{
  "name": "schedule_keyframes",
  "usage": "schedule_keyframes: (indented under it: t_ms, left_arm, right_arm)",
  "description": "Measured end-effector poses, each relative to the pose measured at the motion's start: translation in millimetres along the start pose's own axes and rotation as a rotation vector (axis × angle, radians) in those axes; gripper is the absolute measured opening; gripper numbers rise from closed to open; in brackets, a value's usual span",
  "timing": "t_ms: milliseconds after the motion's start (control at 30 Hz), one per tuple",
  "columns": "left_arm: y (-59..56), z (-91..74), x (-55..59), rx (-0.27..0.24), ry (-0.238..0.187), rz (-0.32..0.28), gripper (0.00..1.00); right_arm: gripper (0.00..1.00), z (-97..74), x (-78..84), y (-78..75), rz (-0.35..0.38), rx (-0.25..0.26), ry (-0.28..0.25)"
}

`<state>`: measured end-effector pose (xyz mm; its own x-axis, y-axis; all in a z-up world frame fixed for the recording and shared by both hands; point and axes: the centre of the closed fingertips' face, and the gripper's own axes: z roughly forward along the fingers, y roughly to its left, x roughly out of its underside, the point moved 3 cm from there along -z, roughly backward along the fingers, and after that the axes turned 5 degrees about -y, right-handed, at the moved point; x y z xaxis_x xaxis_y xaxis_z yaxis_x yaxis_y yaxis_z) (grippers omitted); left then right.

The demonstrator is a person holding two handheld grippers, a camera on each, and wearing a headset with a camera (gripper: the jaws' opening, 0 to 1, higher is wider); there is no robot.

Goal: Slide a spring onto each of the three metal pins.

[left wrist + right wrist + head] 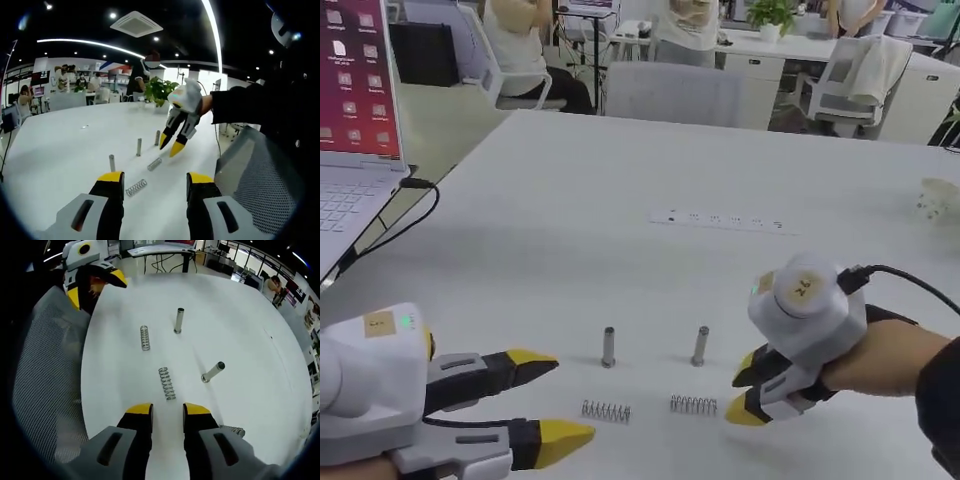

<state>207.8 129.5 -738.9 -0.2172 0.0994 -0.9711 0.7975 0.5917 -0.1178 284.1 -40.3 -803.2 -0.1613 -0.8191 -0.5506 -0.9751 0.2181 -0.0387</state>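
Observation:
Two bare metal pins [608, 347] [700, 346] stand upright on the white table [650, 170]. In front of them lie two loose springs [606, 410] [693, 404]. My left gripper [555, 398] is open and empty, its tips just left of the left spring. My right gripper [740, 392] is open too, just right of the right spring. In the left gripper view a third pin [157, 137] looks ribbed, as if a spring sits on it, right beside the right gripper [170, 145]. In the right gripper view the nearer spring [167, 383] lies just ahead of the right gripper [167, 410].
An open laptop [350, 120] with a black cable [405, 225] sits at the table's left edge. A white power strip [720, 220] lies mid-table beyond the pins. A grey mesh chair [50, 380] is beside the table's near edge. People sit at desks farther back.

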Motion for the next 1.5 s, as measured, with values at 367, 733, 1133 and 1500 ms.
schedule_keyframes:
  t_ms: [367,733,1133,1500]
  left_arm:
    - [0.4,-0.9,0.1,-0.005,0.004,-0.003,0.44]
    - [0.7,-1.2,-0.5,-0.011,0.003,-0.005,0.43]
    - [2.1,-2.3,-1.1,-0.018,-0.002,-0.009,0.42]
    - [2.6,-2.3,-0.8,-0.017,0.001,-0.011,0.42]
  right_arm:
    - [0.2,14.3,-2.1,-3.3,-0.014,-0.032,0.026]
    - [0.18,28.6,-2.6,-1.5,-0.04,-0.057,0.055]
    - [0.15,34.9,0.8,-3.0,-0.076,-0.07,0.103]
    - [0.08,35.1,1.1,-3.9,-0.062,-0.076,0.103]
